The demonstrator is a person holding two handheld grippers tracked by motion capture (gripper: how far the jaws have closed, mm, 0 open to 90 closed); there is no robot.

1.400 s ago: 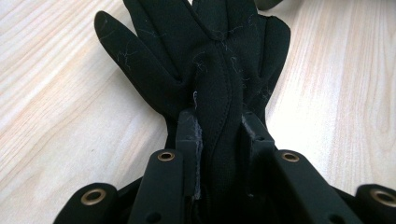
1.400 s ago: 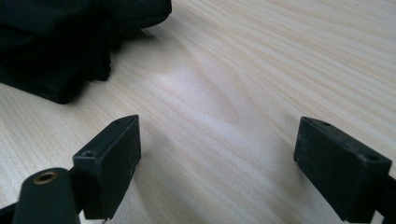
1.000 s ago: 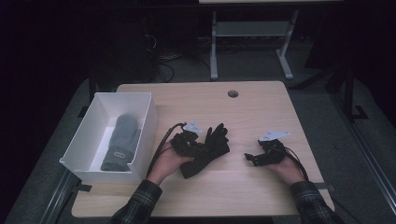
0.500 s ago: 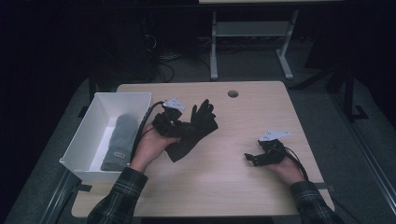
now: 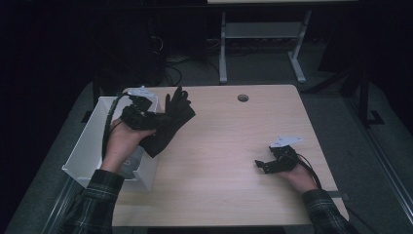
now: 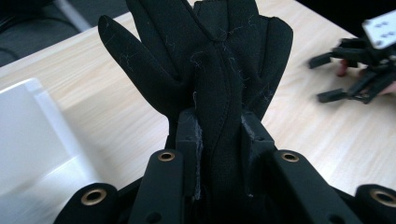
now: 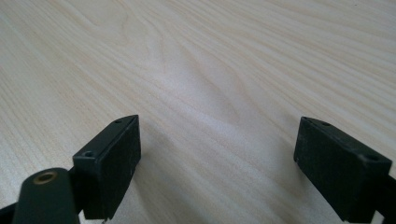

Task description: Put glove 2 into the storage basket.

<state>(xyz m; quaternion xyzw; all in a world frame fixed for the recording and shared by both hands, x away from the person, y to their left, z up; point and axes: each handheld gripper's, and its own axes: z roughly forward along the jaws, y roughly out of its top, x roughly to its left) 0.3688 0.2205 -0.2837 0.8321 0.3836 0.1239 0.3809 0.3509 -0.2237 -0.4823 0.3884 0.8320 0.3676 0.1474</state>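
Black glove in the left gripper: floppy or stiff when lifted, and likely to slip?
Probably floppy: the black glove droops below the left gripper in the high view. Likely light, since one pinch carries it. Slipping seems unlikely, because the fabric bunches between the jaws.

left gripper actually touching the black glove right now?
Touching. The left gripper view shows the left gripper with both pads pressed against a bunched fold of the black glove, no gap on either side.

A dim room — grey carpeted floor (image 5: 336,73), a white metal-framed stand (image 5: 260,36) at the far side, tangled dark cables (image 5: 180,61) far left.
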